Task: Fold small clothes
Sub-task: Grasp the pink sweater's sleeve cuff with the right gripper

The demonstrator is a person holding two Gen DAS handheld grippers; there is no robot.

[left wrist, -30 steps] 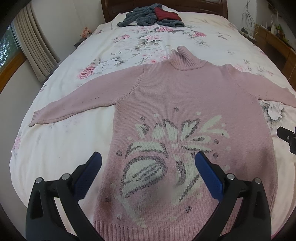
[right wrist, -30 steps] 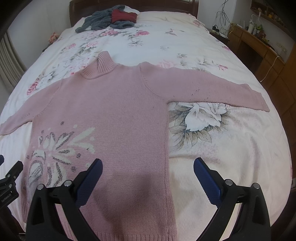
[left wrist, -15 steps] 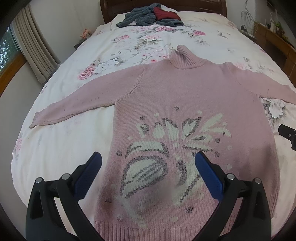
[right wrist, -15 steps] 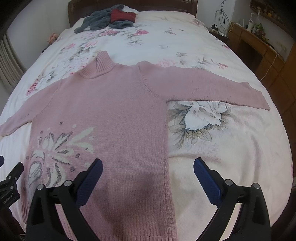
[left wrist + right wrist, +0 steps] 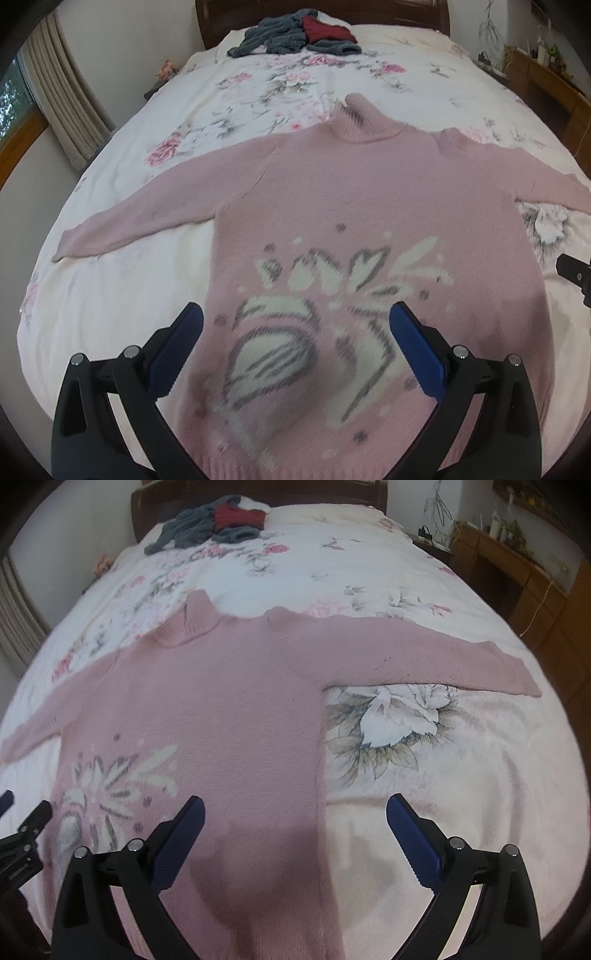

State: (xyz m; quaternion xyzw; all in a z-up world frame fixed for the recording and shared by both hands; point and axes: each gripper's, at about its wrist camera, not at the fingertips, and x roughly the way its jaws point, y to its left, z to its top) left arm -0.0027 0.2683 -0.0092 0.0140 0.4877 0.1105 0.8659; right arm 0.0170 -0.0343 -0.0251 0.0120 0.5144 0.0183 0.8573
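In the left wrist view, the pink knitted sweater with the white leaf pattern [image 5: 332, 229] now looks a bit blurry, where it was sharp before. Its collar has slid a little toward the right of the frame. The grey and red pile of clothes [image 5: 299, 35] at the top has slid right too. In the right wrist view, the sweater [image 5: 229, 701] sits a touch lower, and its collar has dropped a little. The pile of clothes [image 5: 210, 524] has crept slightly right along the top of the frame.
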